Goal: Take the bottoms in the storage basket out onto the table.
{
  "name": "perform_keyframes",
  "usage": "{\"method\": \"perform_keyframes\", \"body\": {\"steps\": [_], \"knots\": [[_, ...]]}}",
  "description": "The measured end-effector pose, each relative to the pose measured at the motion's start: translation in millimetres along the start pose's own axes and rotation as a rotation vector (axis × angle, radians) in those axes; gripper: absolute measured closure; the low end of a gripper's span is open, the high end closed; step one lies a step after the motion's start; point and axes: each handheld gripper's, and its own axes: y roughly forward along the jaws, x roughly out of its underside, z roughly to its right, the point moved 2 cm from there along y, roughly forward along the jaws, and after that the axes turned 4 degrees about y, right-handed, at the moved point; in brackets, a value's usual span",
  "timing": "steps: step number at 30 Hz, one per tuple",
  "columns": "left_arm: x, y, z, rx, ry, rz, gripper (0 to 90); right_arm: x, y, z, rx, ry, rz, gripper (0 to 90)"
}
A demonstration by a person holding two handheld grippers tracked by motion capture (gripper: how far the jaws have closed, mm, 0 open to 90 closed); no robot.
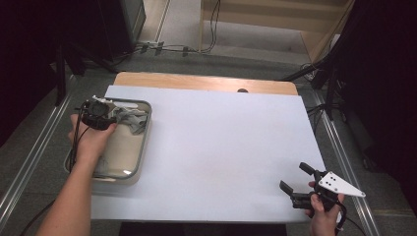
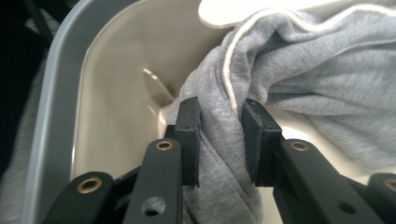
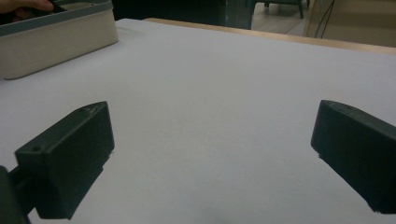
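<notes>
While over the tray (image 1: 143,147), left claw (image 2: 222,135) pinching grey cloth (image 2: 303,70) (right claw (image 1: 295,181) splayed wide).

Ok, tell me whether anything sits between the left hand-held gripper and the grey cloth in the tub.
Nothing visible does. The left hand-held gripper already has a fold of the grey knitted cloth between its black jaws, pads pressing on it, inside the beige plastic tub with the grey rim.
</notes>
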Motion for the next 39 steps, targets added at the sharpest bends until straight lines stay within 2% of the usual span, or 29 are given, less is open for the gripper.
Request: {"method": "perform_keyframes", "body": {"steps": [3, 5, 9, 11, 13, 15, 19, 25, 27, 29, 33, 36, 39], "knots": [[0.3, -3.5, -1.2, 0.049, -0.041, 0.018, 72.0, 0.1, 0.6, 0.1, 0.000, 0.005, -0.001, 0.0], [0.6, -5.9, -2.8, 0.101, -0.069, 0.032, 72.5, 0.1, 0.8, 0.1, -0.001, 0.002, 0.000, 0.0], [0.5, -7.4, 3.1, 0.223, -0.069, 0.037, 72.6, 0.3, 0.7, 0.0, -0.002, 0.002, -0.002, 0.0], [0.0, -7.6, 6.4, 0.250, -0.056, 0.028, 72.1, 0.4, 1.0, 0.0, -0.001, 0.004, -0.003, 0.0], [-0.3, -7.5, 6.6, 0.251, -0.062, 0.025, 71.5, 0.6, 1.6, 0.1, -0.003, 0.006, -0.006, 0.0], [-1.2, -7.5, 7.2, 0.242, -0.068, 0.020, 69.8, 0.7, 2.3, 0.1, -0.005, 0.002, -0.005, 0.0], [-1.3, -5.2, 10.1, 0.158, -0.023, 0.018, 67.0, 0.7, 1.5, -0.3, -0.003, 0.002, -0.008, 0.0], [-1.8, -6.7, 1.6, 0.074, -0.082, 0.023, 68.4, 1.1, 1.0, 1.9, -0.002, 0.004, -0.003, 0.0], [-1.1, -7.3, -1.6, 0.071, -0.103, 0.028, 68.3, 1.0, 1.3, 2.0, -0.004, 0.004, -0.004, 0.0], [-1.0, -6.8, -0.9, 0.080, -0.097, 0.032, 66.1, 1.0, 1.7, 1.5, -0.004, 0.004, -0.008, 0.0], [-1.3, -1.5, 9.3, 0.077, -0.021, 0.019, 46.2, 1.0, 2.5, 1.0, -0.007, 0.000, -0.010, 0.0], [-0.5, 4.1, 17.1, 0.039, 0.060, -0.018, 36.0, 1.5, 2.8, 1.3, -0.006, 0.004, -0.014, 0.0], [0.5, 9.3, 22.3, -0.020, 0.140, -0.066, 32.2, 1.6, 3.1, 1.5, -0.005, 0.005, -0.015, 0.0]]}}
